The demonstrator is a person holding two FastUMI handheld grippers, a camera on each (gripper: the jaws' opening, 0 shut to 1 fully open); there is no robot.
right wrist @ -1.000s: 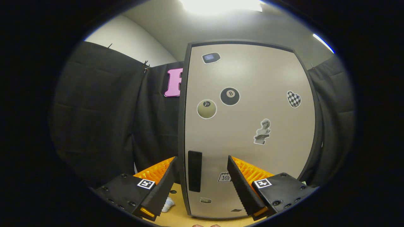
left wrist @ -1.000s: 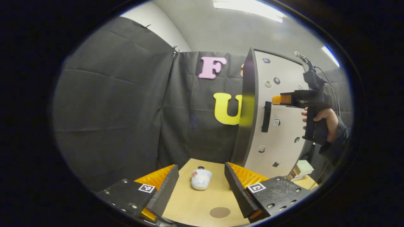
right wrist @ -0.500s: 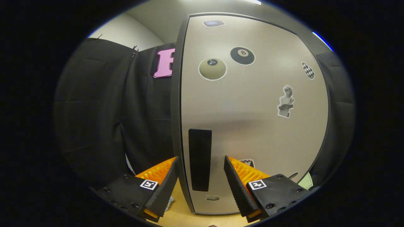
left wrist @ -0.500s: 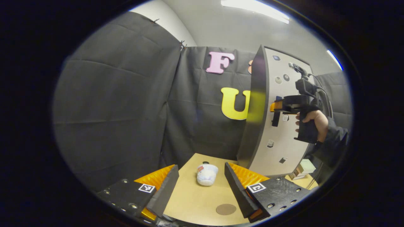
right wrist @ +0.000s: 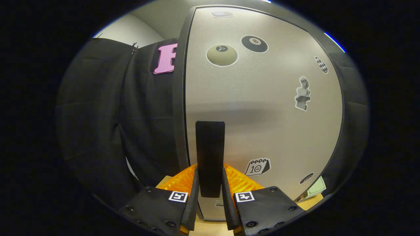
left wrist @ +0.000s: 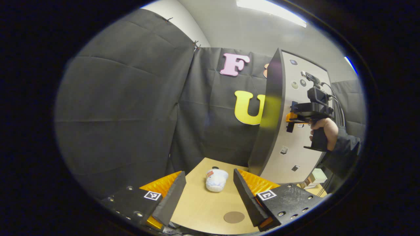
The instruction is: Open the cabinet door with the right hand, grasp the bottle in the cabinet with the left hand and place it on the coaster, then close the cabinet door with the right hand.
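Note:
The tall cabinet has a pale, sticker-covered door (right wrist: 262, 108) that lies flush with its dark frame. My right gripper (right wrist: 210, 178) is shut on the door's black vertical handle (right wrist: 210, 147), one finger pressing each side. In the left gripper view the cabinet (left wrist: 297, 154) stands at the right, and a hand (left wrist: 323, 129) holds the right gripper (left wrist: 290, 117) against the handle. My left gripper (left wrist: 209, 177) hangs open above the table. Beyond its fingers a small white bottle (left wrist: 216, 179) lies on its side. A round brown coaster (left wrist: 234, 217) rests nearer, by the right finger.
The light wooden table (left wrist: 197, 209) ends at the black cloth wall on the left and behind. A pale green box on small stacked boxes (left wrist: 315, 177) sits to the right of the cabinet's foot. A small dark hole (left wrist: 213, 167) marks the tabletop behind the bottle.
My right gripper has moved up to the door and shut its fingers on the handle. The left gripper has drifted slightly, so the cabinet sits farther right in its view.

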